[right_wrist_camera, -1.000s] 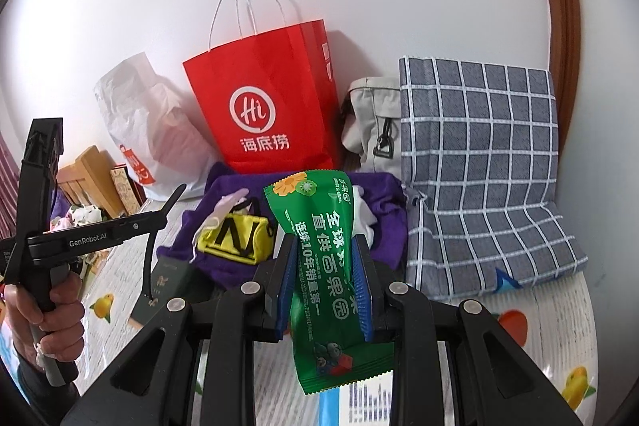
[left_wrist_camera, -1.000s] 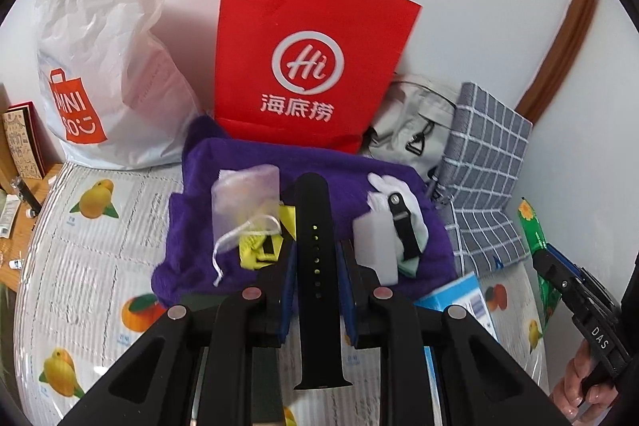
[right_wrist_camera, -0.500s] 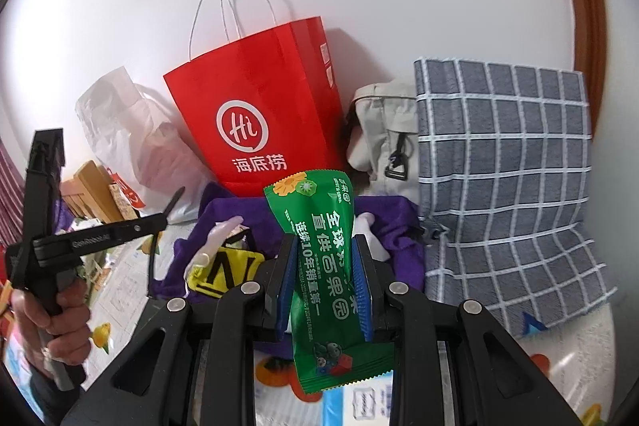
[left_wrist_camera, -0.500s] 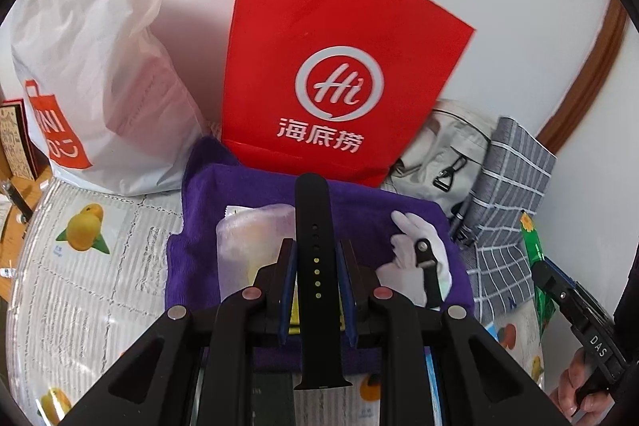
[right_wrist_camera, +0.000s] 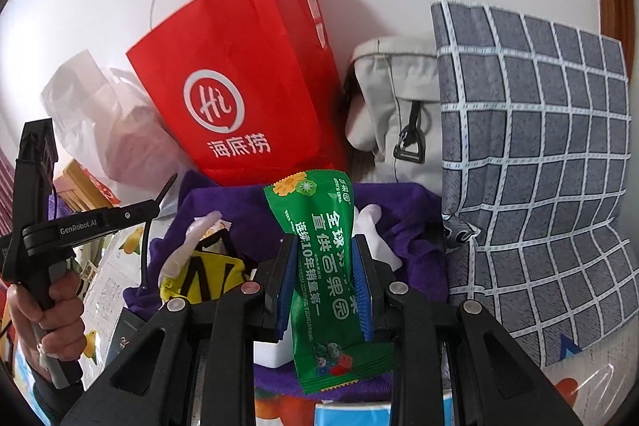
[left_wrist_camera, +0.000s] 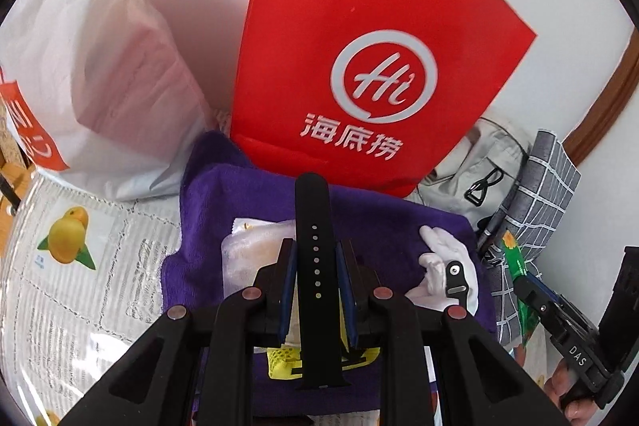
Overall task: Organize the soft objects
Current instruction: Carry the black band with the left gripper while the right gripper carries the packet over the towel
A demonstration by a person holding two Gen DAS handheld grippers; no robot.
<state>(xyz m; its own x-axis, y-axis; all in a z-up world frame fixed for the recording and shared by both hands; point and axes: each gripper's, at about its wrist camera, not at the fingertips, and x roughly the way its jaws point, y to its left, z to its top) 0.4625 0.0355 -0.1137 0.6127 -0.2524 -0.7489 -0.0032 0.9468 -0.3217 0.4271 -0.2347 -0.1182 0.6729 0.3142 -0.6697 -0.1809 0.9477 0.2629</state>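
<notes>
My left gripper is shut on a black watch strap and holds it above a purple towel. On the towel lie a translucent pouch, a yellow and black item, and a white glove with a second black strap piece on it. My right gripper is shut on a green snack packet, held over the same purple towel. A red paper bag stands right behind the towel; it also shows in the right wrist view.
A white plastic bag stands left of the red bag. A beige bag and a grey checked cushion lean on the wall at right. The table has a fruit-print cover. A white box sits under my right gripper.
Both grippers have moved forward toward the red bag, which now looms larger. The left gripper with the strap is now over the towel's middle. Both grips are unchanged.
</notes>
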